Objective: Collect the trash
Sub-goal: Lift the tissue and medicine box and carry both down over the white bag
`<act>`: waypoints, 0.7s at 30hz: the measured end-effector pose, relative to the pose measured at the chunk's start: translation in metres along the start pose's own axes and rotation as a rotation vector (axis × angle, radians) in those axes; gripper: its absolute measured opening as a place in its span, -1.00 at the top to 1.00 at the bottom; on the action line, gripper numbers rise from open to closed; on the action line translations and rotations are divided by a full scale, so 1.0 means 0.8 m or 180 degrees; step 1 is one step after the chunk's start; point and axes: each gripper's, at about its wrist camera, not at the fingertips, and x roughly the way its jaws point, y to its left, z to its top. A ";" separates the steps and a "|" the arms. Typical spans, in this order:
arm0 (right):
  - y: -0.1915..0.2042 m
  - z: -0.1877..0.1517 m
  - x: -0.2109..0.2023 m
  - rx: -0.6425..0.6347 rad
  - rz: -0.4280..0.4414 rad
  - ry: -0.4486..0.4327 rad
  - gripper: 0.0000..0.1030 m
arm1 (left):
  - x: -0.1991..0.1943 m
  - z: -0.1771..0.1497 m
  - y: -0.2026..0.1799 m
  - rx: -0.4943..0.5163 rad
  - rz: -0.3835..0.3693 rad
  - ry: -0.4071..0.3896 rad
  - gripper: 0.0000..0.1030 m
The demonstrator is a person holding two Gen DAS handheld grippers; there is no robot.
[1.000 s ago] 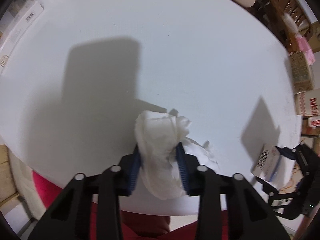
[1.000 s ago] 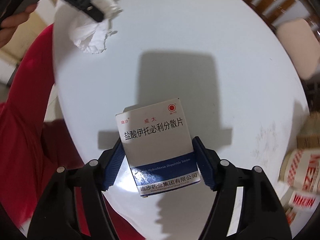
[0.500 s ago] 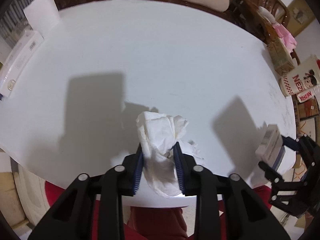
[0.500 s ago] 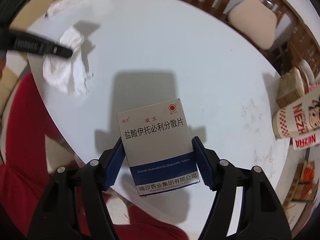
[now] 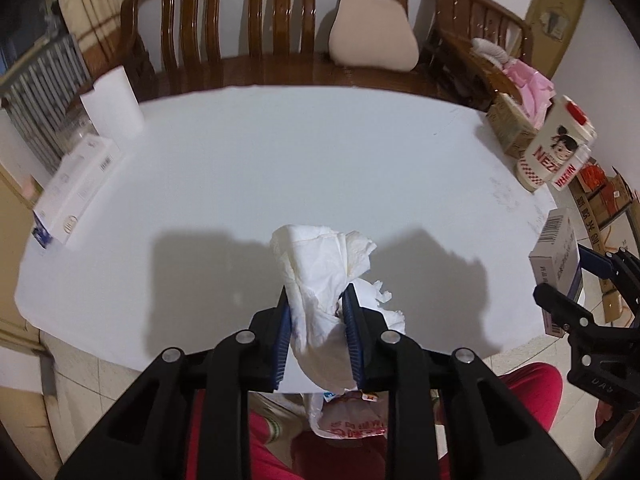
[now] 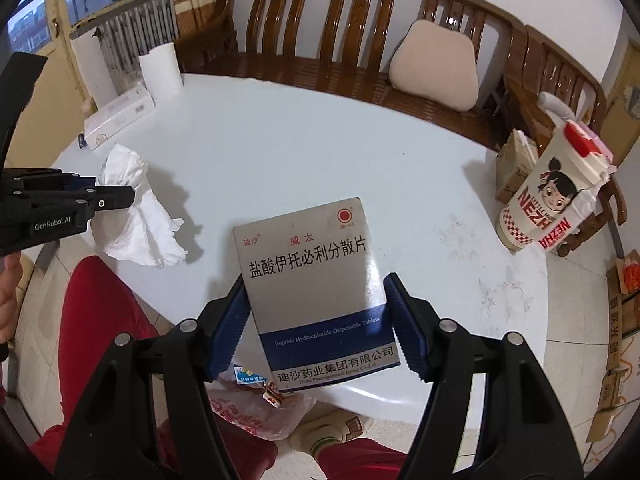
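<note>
Both your grippers have come up off the round white worktop (image 5: 320, 152) since a second ago; the wooden slat-back bench (image 6: 320, 12) is now in view. Left gripper (image 5: 316, 304): fingers closing, clamped on the crumpled white tissue wad (image 5: 320, 264), held clear above the near edge. Right gripper (image 6: 316, 312): fingers pressed on both sides of the flat grey-and-blue medicine box (image 6: 312, 280), also in the air. Below the worktop edge, between your red-trousered legs (image 6: 100, 308), a white plastic bag with red print (image 6: 248, 412) sits on the floor.
</note>
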 end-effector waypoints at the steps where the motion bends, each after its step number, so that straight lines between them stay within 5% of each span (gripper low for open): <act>1: 0.003 0.000 -0.003 -0.0004 0.0001 -0.0013 -0.28 | -0.006 -0.004 -0.004 0.0029 -0.0001 -0.0034 0.52; 21: 0.082 -0.083 -0.084 -0.0167 -0.0355 -0.0499 -0.28 | -0.057 -0.108 -0.065 0.0565 0.0014 -0.0330 0.52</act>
